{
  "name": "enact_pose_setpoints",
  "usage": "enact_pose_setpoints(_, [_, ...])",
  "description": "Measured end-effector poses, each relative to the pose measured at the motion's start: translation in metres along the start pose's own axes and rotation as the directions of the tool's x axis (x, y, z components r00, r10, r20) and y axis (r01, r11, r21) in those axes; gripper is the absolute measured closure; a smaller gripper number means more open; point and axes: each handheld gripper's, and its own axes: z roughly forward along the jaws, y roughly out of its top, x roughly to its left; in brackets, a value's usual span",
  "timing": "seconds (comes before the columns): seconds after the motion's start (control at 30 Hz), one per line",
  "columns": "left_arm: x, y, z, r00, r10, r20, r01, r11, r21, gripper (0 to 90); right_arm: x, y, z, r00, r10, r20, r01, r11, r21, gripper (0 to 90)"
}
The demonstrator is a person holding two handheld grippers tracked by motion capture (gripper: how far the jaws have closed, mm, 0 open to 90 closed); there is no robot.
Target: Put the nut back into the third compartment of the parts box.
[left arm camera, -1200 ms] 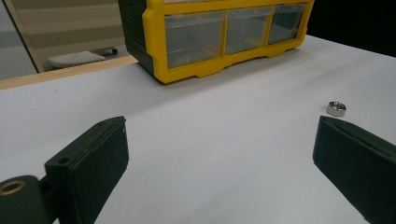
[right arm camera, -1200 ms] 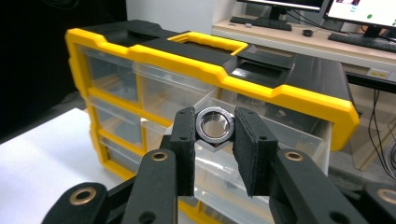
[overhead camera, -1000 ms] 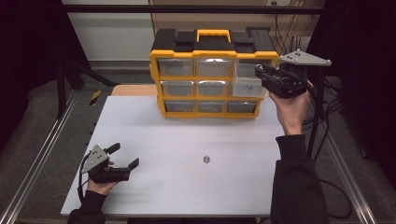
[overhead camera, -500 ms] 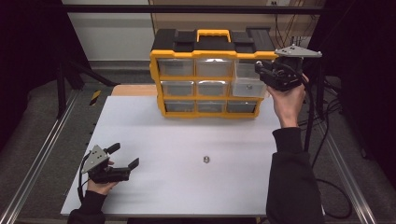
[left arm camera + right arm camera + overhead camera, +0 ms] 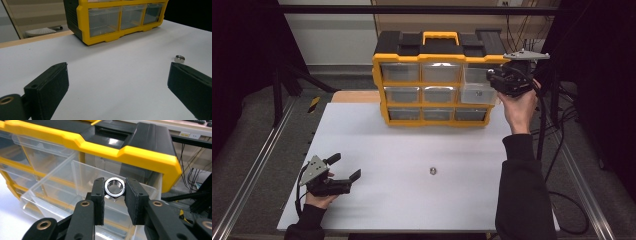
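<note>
Over the white table [image 5: 412, 150], right tool [image 5: 114, 195] pinches a nut [image 5: 114, 187].

The white table [image 5: 412, 150] is bright from light up above, and the room around it is very dark. The high view looks soft and a bit grainy. Light shines off the clear drawers [image 5: 75, 182]. In both gripper views the black jaws up close look fuzzy.
</note>
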Motion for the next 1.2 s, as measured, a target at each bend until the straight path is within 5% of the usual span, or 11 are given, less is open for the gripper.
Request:
enact_pose_setpoints(0.2, [0.0, 0.0, 0.0, 1.0, 0.001, 0.0, -0.001, 1.0, 0.0, 3.4, -0.003, -0.001, 0.004, 0.9998, 0.009, 0.019, -0.01, 0.999, 0.038, 69.6])
enact_pose_setpoints(0.43, [0.0, 0.0, 0.0, 1.0, 0.001, 0.002, -0.001, 1.0, 0.0, 3.4, -0.004, 0.0, 0.001, 0.9998, 0.016, 0.013, -0.016, 1.0, 0.023, 65.6])
enact_pose_setpoints(0.8, [-0.001, 0.0, 0.001, 1.0, -0.002, 0.001, 0.002, 1.0, 0.003, 3.4, 0.013, -0.002, -0.03, 0.9993, -0.018, -0.034, 0.015, 0.994, -0.106, 21.9])
enact_pose_setpoints(1.2, [-0.001, 0.0, 0.0, 1.0, 0.002, 0.0, -0.002, 1.0, 0.001, 3.3, 0.045, -0.031, -0.049, 0.993, -0.05, -0.107, 0.031, 0.984, -0.174, 3.0])
